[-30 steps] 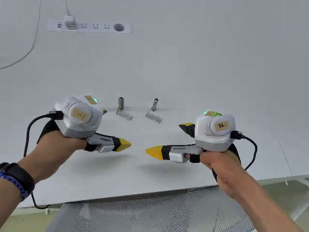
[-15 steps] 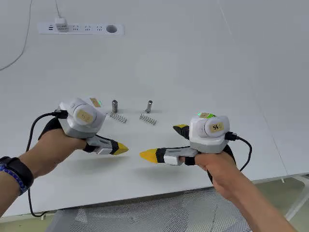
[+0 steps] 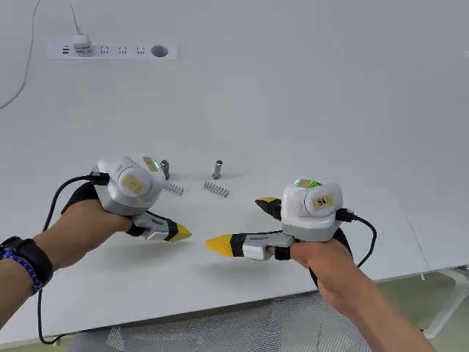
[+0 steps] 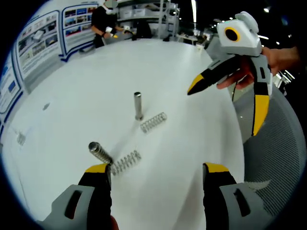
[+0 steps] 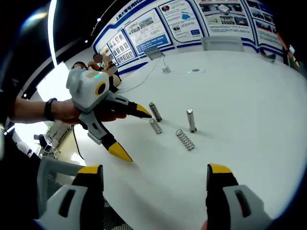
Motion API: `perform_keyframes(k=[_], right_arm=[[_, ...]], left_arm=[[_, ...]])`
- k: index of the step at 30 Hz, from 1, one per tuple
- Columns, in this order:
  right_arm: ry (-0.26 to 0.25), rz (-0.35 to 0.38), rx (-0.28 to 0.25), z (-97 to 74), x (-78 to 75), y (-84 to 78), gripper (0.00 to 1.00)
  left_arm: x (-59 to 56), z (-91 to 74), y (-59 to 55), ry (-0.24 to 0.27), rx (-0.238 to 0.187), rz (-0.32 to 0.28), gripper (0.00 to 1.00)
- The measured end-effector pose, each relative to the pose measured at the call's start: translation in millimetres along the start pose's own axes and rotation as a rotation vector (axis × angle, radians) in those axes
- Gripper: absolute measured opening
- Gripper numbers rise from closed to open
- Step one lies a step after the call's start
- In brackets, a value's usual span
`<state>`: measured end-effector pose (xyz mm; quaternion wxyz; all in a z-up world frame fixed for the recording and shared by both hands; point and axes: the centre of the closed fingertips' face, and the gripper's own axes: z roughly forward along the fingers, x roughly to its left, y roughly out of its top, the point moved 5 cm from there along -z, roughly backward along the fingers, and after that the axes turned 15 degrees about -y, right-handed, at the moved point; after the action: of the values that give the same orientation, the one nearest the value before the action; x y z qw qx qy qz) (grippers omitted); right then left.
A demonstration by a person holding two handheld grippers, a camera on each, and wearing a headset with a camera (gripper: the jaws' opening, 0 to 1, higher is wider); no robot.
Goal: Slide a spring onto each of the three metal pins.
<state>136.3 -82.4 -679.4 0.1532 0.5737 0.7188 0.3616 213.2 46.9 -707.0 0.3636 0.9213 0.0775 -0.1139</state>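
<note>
Two metal pins stand on the white table. The left pin (image 3: 165, 169) (image 4: 100, 152) looks ribbed, as if it wears a spring. The right pin (image 3: 218, 169) (image 4: 138, 105) (image 5: 191, 120) is bare. One loose spring (image 3: 174, 188) (image 4: 125, 161) lies by the left pin, and another spring (image 3: 215, 189) (image 4: 153, 122) (image 5: 184, 139) lies by the bare pin. My left gripper (image 3: 170, 199) (image 4: 157, 168) hovers open just left of the pins, holding nothing. Nearer the table's front, my right gripper (image 3: 242, 222) (image 5: 154, 169) is open and holds nothing, its jaws pointing left.
A power strip (image 3: 110, 51) with a plugged charger lies at the far left of the table. The table's front edge (image 3: 220, 301) runs just below the hands, over a mesh surface (image 3: 220, 330). Wall posters and a distant person show in the gripper views.
The head camera has shifted, so the whole scene sits lower and further left. My left gripper has edged slightly right toward the left pin. Both grippers stay open.
</note>
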Motion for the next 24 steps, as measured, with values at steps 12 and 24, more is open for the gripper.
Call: perform_keyframes(k=[12, 24], right_arm=[[0.008, 0.017, -0.009, 2.2, 1.4, 3.3, 0.88], [0.017, 0.019, 0.0, 2.1, 5.4, -0.7, 0.88]], left_arm=[[-3.9, 1.0, -4.8, -0.014, 0.027, 0.002, 0.78], [1.3, -0.5, -4.8, 0.017, 0.011, -0.001, 0.77]])
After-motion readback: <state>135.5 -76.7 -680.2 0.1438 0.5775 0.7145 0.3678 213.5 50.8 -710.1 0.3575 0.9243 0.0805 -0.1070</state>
